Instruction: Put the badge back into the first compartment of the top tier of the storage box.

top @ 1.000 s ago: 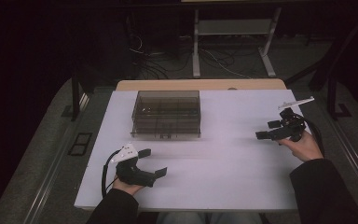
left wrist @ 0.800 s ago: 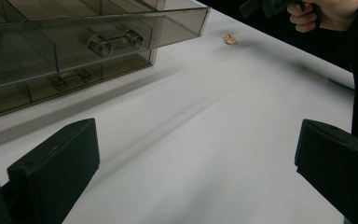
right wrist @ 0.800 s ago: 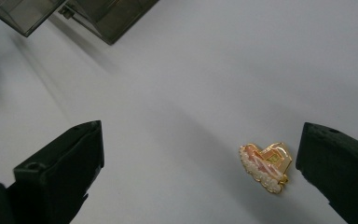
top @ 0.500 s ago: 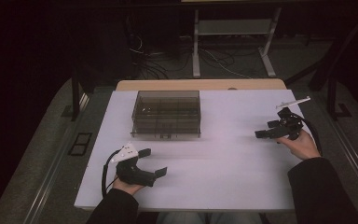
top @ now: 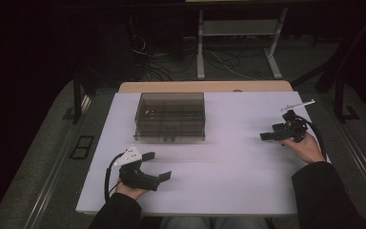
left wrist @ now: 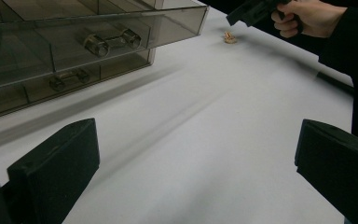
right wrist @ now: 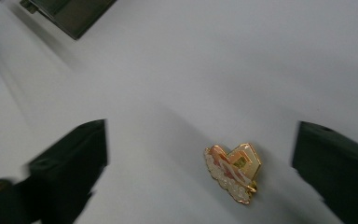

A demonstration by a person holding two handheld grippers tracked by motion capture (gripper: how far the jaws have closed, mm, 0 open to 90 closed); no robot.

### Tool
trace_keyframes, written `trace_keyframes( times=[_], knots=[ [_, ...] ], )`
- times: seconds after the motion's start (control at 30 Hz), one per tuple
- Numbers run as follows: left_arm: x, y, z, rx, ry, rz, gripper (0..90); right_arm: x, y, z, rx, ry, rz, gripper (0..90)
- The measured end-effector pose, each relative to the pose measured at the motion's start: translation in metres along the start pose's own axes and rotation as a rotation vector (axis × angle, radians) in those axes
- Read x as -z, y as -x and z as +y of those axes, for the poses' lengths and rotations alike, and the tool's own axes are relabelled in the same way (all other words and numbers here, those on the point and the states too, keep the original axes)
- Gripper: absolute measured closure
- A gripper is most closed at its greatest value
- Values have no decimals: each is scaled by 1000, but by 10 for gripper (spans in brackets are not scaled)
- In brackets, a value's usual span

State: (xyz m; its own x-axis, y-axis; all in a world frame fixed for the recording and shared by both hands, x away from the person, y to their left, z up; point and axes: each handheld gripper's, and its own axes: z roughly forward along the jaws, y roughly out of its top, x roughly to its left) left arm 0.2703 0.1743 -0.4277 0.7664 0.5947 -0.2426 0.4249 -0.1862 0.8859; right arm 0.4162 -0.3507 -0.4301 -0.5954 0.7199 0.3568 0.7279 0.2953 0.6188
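1. On the white desk (top: pixel 228 162), between your right gripper's (top: pixel 269 137) fingers (right wrist: pixel 70 163), lies a gold-rimmed pin (right wrist: pixel 233 171), pink and glittery, untouched.
2. Those fingers have just been closing slightly since earlier and remain spread; the gripper sits lower.
3. Your left gripper (top: pixel 159 167) stays spread, empty.

High view: fixed above my side, looking forward and down over the whole table (top: pixel 228 157), far off. Left gripper view: low over the tabletop, facing across it past the box (left wrist: pixel 74 51) toward my right hand (left wrist: pixel 307 16). Right gripper view: close, looking steeply down on the pin (right wrist: pixel 233 171). Both gripper views share the pin (left wrist: pixel 230 37) and a corner of the box (right wrist: pixel 70 16).
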Motion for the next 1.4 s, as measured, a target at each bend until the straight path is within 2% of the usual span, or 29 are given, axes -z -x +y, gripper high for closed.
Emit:
trace_keyframes(
  times=[0.03,0.13,0.23,0.33,0.5,0.63,0.83,1.07,1.4],
  knots=[
    [0,0,0,0,-1,-1,0,0,2,-1,-3,9,9,135],
    [0,0,0,-1,-1,-2,0,1,7,-2,-2,6,4,149],
    [0,0,0,0,-2,-3,0,0,10,-3,12,1,5,217],
    [0,0,0,-1,-4,-1,0,0,10,-4,18,1,7,248],
    [0,0,0,-1,-3,-2,0,0,11,-5,32,-2,-2,353],
    [0,0,0,-1,-5,-4,0,-1,12,-5,40,-3,9,443],
    [0,0,0,-2,-6,-4,0,1,16,-7,36,19,15,584],
    [0,-1,-1,1,-7,-4,0,-3,20,-9,18,9,-5,643],
    [0,-1,-1,0,-9,-5,0,-3,23,-10,10,8,-29,654]
  ],
)
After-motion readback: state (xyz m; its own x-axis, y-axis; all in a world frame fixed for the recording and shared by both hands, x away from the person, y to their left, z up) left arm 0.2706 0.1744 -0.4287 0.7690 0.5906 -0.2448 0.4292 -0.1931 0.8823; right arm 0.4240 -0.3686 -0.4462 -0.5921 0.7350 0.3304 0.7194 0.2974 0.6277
